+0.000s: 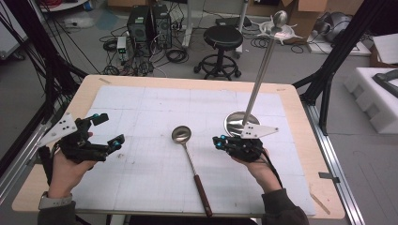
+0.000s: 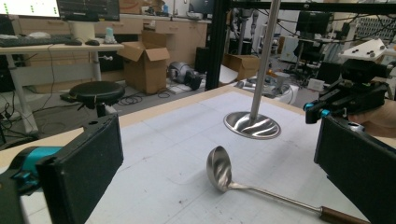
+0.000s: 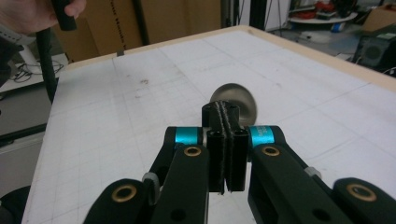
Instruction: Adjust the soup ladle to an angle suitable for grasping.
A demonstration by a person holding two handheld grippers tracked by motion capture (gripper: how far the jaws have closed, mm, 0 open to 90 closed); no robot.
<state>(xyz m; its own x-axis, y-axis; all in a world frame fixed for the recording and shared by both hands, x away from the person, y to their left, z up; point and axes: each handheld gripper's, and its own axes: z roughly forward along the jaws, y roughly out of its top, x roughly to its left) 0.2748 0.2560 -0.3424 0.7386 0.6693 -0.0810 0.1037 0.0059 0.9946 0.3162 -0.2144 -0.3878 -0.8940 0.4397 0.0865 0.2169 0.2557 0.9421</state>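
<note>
A steel ladle [image 1: 191, 164] with a dark wooden handle lies on the white mat, bowl toward the far side; its bowl also appears in the left gripper view [image 2: 219, 169] and the right gripper view [image 3: 239, 99]. My left gripper [image 1: 110, 129] hovers at the table's left, open and empty, its jaws [image 2: 215, 140] framing the ladle from a distance. My right gripper [image 1: 219, 142] is shut with nothing between its pads [image 3: 219, 154], just right of the ladle bowl and pointing at it. A tall metal stand [image 1: 256, 86] rises from a round base [image 2: 252, 126] behind the right gripper.
The wooden table [image 1: 300, 154] carries a white gridded mat [image 1: 155, 103]. On the floor beyond stand a black stool [image 1: 222, 38] and computer towers [image 1: 149, 23] with cables. White foam blocks [image 1: 375, 93] lie off to the right.
</note>
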